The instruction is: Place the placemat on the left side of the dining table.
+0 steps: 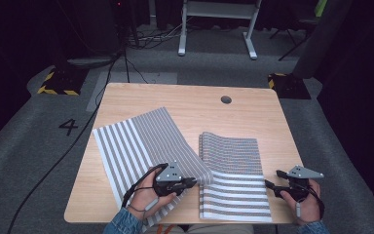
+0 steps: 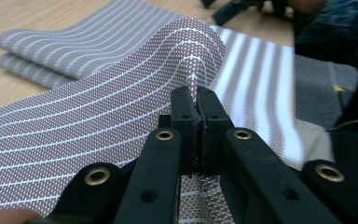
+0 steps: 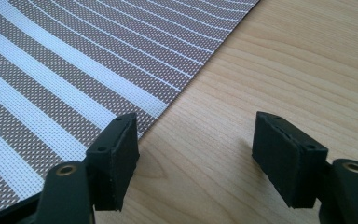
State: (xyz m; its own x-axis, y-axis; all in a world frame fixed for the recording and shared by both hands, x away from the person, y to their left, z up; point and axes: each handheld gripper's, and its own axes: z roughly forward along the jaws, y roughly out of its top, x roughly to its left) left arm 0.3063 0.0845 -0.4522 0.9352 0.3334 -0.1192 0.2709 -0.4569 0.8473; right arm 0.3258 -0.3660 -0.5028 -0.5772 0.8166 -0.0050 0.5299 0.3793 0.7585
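While my left gripper [image 1: 193, 182] is pinching a raised fold of the striped mat [image 1: 141, 146] tight between its jaws near the front of the wooden table [image 1: 253, 105], my right gripper [image 1: 272, 180] is waiting wide apart and empty, just off the mat's right edge. I am judging this as mid-fold; next I am needing to carry the pinched edge across squarely. Grey-and-white woven cloth is lying doubled, one flap angled leftward.
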